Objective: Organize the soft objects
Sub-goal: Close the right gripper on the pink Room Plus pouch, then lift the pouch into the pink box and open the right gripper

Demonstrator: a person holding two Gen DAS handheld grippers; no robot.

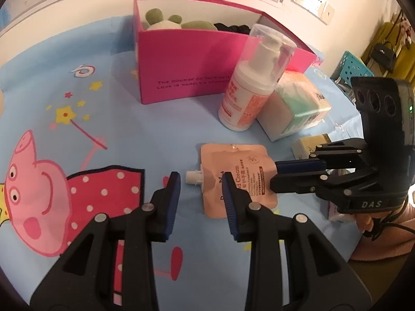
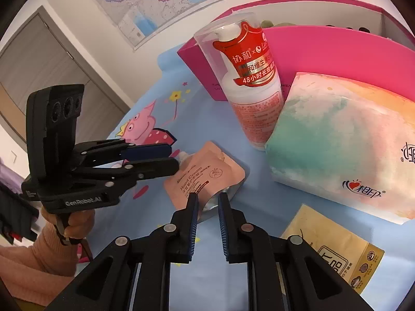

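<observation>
The hand cream pouch (image 1: 241, 178) is seen lying on the blue cartoon sheet (image 1: 160, 129), spout pointing left in the left wrist view. Its far corner is clamped between the pads of the right gripper (image 2: 208, 199), whose jaws are drawn in close on the raised, curled edge of the pouch. The left gripper (image 1: 201, 181) is held over the spout end, its jaws standing partly apart with the spout (image 1: 193, 177) framed between them; no pad is seen pressing on it. From the right wrist view, the left gripper's fingers are seen lying just beside the pouch's spout end, and whether they touch it cannot be told.

Behind the pouch, a white pump bottle (image 1: 246, 93) is stood upright, a pastel tissue pack (image 1: 295, 108) leaning just beside it. Further back, the pink box (image 1: 186, 72) is set open, green plush shapes (image 1: 166, 20) and something dark tucked inside. A yellow packet (image 2: 334, 248) is glimpsed at the right gripper's side.
</observation>
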